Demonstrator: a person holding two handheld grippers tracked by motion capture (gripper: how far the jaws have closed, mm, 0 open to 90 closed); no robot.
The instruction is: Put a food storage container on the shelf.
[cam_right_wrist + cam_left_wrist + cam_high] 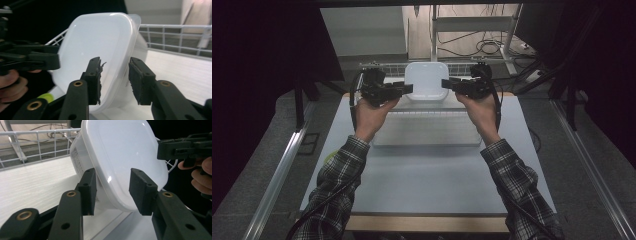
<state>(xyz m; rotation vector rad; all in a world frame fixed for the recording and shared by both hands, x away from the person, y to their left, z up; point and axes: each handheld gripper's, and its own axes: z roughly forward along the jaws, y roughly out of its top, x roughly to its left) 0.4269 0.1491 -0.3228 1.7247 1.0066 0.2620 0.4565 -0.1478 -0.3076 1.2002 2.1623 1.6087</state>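
Your sleeves come in low, both hands raised over the far half of the table (427, 170). Left gripper (408, 89): jaws spread, straddling the near edge of the white tub (427, 80), pads not pressing on it as far as the left gripper view shows. Right gripper (446, 84): jaws likewise parted around the tub's opposite edge, gap visible on both sides. Tub rests on the pale shelf beyond the flat tray (427, 131), just before the wire rack (392, 67), lid on. Judgement: placement looks done, grip let go; what remains is backing both hands clear without nudging the tub
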